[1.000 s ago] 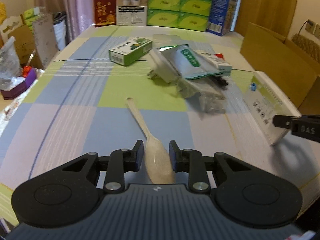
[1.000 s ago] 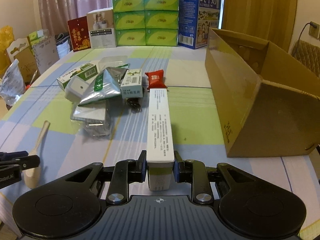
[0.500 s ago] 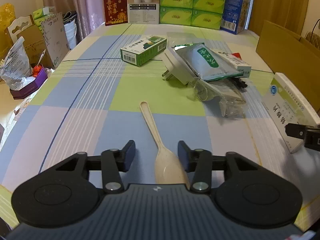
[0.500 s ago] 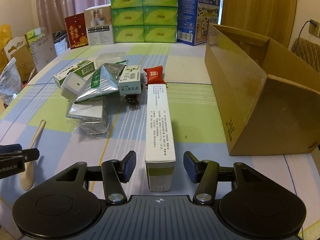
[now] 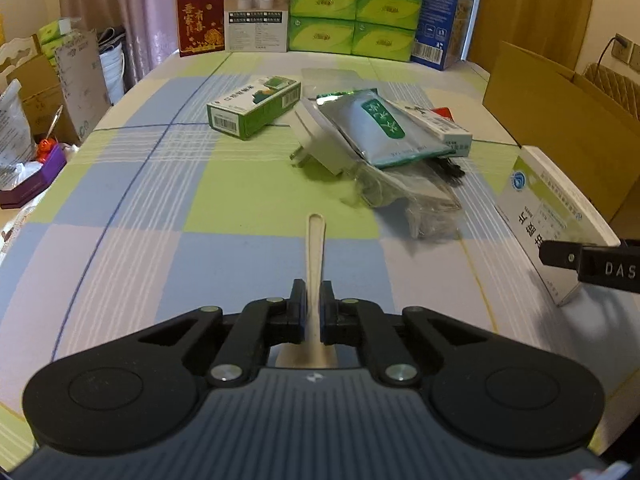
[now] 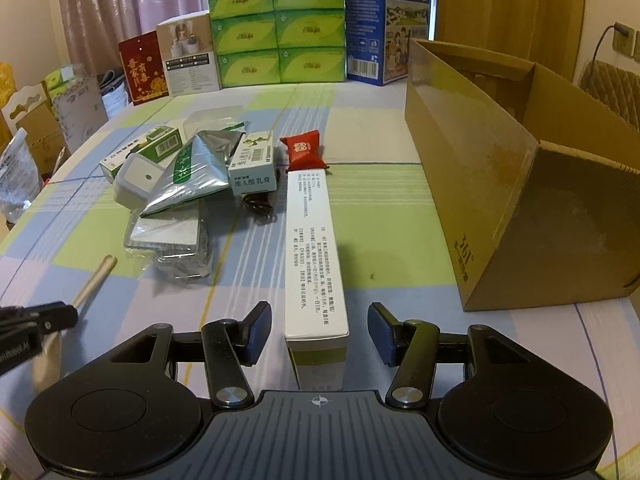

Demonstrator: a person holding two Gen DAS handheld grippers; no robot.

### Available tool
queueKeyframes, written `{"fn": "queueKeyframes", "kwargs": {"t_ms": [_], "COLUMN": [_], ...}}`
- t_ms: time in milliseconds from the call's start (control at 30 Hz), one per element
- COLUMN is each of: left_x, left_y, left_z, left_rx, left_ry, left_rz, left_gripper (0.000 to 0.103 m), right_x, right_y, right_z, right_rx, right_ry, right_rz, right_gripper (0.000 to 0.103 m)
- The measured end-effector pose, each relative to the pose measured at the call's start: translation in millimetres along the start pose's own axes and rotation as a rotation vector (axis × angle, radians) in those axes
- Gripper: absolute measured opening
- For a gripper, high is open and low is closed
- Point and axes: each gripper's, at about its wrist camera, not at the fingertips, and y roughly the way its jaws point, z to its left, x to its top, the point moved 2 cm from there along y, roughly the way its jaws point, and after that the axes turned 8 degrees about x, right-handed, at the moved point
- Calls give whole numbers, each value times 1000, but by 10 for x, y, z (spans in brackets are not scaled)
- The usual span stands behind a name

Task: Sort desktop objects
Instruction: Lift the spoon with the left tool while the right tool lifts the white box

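Note:
My left gripper (image 5: 314, 312) is shut on a beige spoon (image 5: 315, 248), which is turned on its edge with its handle pointing away over the checked tablecloth (image 5: 160, 184). In the right wrist view, the spoon's handle (image 6: 94, 282) pokes out past the left gripper (image 6: 32, 320). My right gripper (image 6: 316, 328) is open; a long white-and-green box (image 6: 312, 240) stands on its narrow side between the fingers, touching neither. The same box (image 5: 552, 216) shows at the right of the left wrist view, behind a right fingertip (image 5: 560, 254).
Mid-table lies a pile: a green box (image 6: 140, 152), a white plug adaptor (image 6: 136, 178), a silver pouch (image 6: 192, 176), a small white box (image 6: 254, 162), a red packet (image 6: 304, 152) and a plastic bag (image 6: 172, 236). An open cardboard box (image 6: 500, 200) stands at right. Tissue packs (image 6: 276, 28) line the far edge.
The left gripper went from open beside the flat spoon to shut on it, spoon now on edge. The right gripper let go of the long box and opened wider.

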Motion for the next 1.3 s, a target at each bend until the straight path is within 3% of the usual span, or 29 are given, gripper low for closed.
{"fn": "queueKeyframes", "kwargs": {"t_ms": [333,467,833,867,900,933,967,1300], "left_x": [8,21,51,51,51,50,47,102], "left_y": [99,105,21,18,17,16,11,-146], "left_z": [-67,-94,-76,-76,-75,-76,-76,-91], "left_rx": [42,44,29,28,27,28,30,37], "left_ry": [44,60,24,20,17,17,17,22], "left_rz": [1,1,-11,-9,-8,-8,-7,-48], "left_gripper": [9,4,4,4,4,4,4,4], "right_x": [11,27,229,238,239,232,221,266], "right_y": [-17,-14,120,155,191,223,239,-40], "right_z": [-22,-17,44,60,67,64,64,108], "right_rx": [-2,-3,-4,-18,-28,-31,-36,-10], "right_ry": [12,6,-47,-63,-73,-75,-79,-78], "right_rz": [-2,-11,-37,-22,-8,7,19,-57], "right_gripper": [59,60,60,59,51,41,22,22]}}
